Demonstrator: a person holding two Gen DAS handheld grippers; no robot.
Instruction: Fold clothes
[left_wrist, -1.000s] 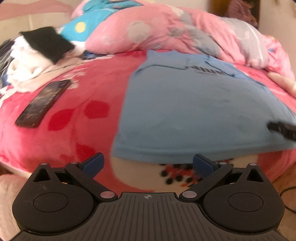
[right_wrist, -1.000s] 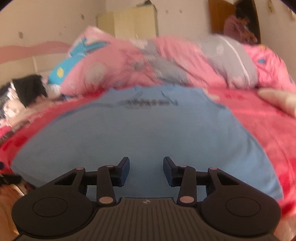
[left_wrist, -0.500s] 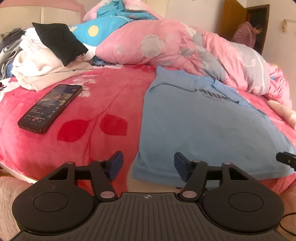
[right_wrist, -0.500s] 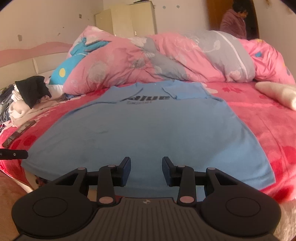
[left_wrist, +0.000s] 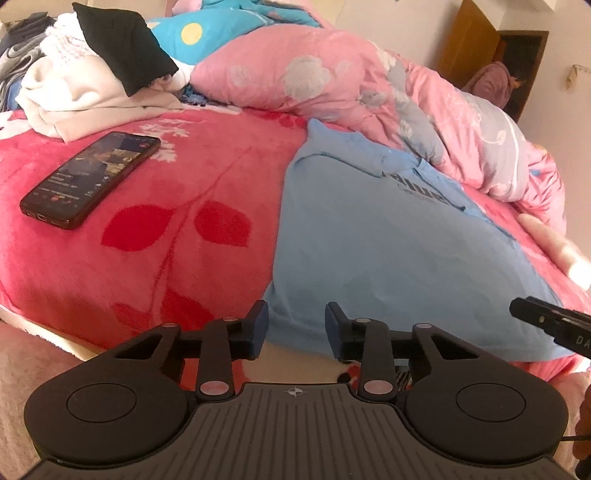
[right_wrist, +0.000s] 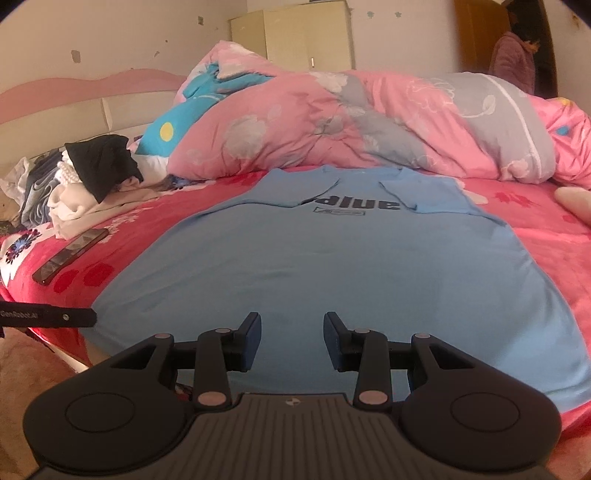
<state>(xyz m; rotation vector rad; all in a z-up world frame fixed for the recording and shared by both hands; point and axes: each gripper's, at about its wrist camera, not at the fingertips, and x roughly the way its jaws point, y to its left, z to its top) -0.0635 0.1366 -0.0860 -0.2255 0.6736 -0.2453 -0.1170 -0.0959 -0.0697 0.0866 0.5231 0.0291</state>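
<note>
A light blue T-shirt (left_wrist: 388, 240) (right_wrist: 332, 266) lies flat on the red blanket (left_wrist: 166, 221), sleeves folded in, dark lettering near the collar. My left gripper (left_wrist: 295, 326) is at the shirt's near left corner. Its jaws are closing, the hem corner shows in the gap between them, and the pads are clear of the cloth. My right gripper (right_wrist: 291, 341) hovers over the near hem, right of the middle, jaws partly apart with nothing pinched. One right finger (left_wrist: 546, 321) pokes into the left wrist view, and one left finger (right_wrist: 48, 318) into the right wrist view.
A black phone (left_wrist: 92, 177) lies left of the shirt. Behind it is a heap of white and black clothes (left_wrist: 85, 85). A pink quilt (left_wrist: 351, 85) is piled along the far side. A person (right_wrist: 513, 59) stands in the doorway. The bed edge is just under both grippers.
The left jaws have narrowed from wide open, and the left gripper has shifted to the shirt's near left corner. The right gripper has pulled back and up a little, jaws unchanged.
</note>
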